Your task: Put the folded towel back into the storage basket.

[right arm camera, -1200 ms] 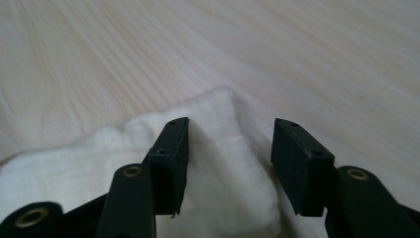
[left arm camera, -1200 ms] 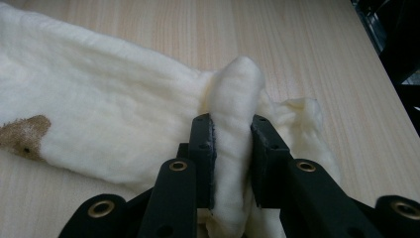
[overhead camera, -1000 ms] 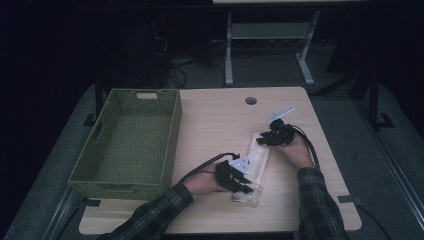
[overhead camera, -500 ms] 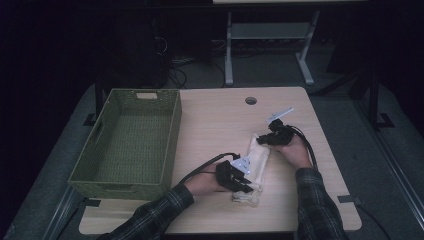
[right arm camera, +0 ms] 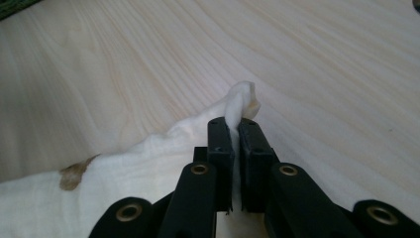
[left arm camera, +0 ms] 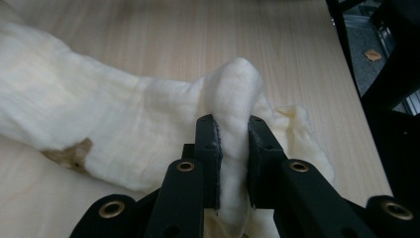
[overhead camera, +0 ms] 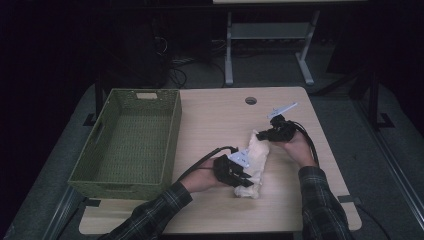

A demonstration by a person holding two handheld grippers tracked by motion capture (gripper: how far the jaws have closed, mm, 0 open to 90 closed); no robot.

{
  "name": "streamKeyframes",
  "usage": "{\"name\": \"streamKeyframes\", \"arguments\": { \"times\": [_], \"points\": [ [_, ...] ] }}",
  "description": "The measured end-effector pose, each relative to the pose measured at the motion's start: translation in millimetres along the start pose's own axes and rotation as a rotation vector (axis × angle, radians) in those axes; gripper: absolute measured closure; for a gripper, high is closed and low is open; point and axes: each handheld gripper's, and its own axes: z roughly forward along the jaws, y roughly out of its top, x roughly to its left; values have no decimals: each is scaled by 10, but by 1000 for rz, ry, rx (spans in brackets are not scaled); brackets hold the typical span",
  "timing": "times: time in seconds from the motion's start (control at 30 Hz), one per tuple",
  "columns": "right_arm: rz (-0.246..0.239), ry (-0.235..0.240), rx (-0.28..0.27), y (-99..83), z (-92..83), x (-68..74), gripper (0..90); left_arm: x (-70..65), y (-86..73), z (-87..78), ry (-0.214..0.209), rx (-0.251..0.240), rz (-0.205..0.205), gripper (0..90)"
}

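Cloth (overhead camera: 254, 162): lying crumpled on the worktop (overhead camera: 215, 115) (brown stain showing), right of the green basket (overhead camera: 127, 140).
Left gripper (left arm camera: 233, 131): pinching a raised fold.
Right gripper (right arm camera: 235, 130): clamping the cloth's far corner.

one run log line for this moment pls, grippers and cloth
left gripper: shut on cloth | right gripper: shut on cloth | cloth: cream, brown stain, pinched at both ends, on table | basket: green, left of the cloth
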Motion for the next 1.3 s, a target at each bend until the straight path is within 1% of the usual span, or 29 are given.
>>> {"name": "streamKeyframes", "arguments": {
  "times": [0.03, 0.07, 0.1, 0.13, 0.23, 0.3, 0.33, 0.37, 0.47, 0.63, 0.77, 0.8, 0.87, 0.97, 1.07, 1.1, 1.27, 1.3],
  "points": [
    [-15, 12, -7, 12, -16, 2, 854, 4, 16, -35, 11, 0, 4, 778],
    [-12, 20, 3, 35, -32, 12, 855, 4, 37, -81, 23, -6, 6, 778],
    [-31, 8, 6, 61, -53, 23, 854, -1, 63, -138, 27, -19, 1, 778],
    [-35, 16, 1, 103, -86, 34, 854, -3, 88, -185, 35, -25, 0, 778],
    [-50, 35, -16, 213, -149, 69, 854, -13, 171, -303, 64, -24, 4, 778],
    [-80, 38, -33, 286, -188, 121, 854, -15, 233, -388, 94, -17, 3, 777],
    [-80, 48, -37, 324, -214, 153, 854, -12, 255, -426, 101, -17, -2, 778],
    [-90, 52, -53, 354, -230, 176, 854, -5, 270, -461, 108, -20, -7, 778],
    [-107, 66, -60, 455, -258, 236, 854, 13, 301, -559, 129, -21, -17, 777],
    [-133, 84, -79, 629, -302, 321, 853, 29, 332, -764, 132, -34, -13, 777],
    [-155, 108, -84, 782, -306, 383, 853, 54, 323, -938, 103, -57, -9, 777],
    [-162, 115, -86, 821, -302, 401, 853, 60, 314, -982, 97, -67, -14, 777],
    [-175, 132, -94, 897, -296, 442, 853, 62, 293, -1074, 98, -70, -12, 777],
    [-200, 149, -106, 1008, -276, 495, 853, 63, 256, -1217, 100, -75, -12, 777],
    [-221, 162, -101, 1124, -238, 554, 853, 70, 211, -1350, 108, -78, -19, 777],
    [-237, 161, -98, 1164, -221, 574, 853, 75, 196, -1394, 113, -77, -19, 777],
    [-262, 182, -103, 1373, -129, 703, 853, 105, 104, -1601, 135, -79, -28, 777],
    [-266, 182, -105, 1417, -110, 729, 853, 109, 81, -1638, 140, -82, -36, 777]
  ]
}}
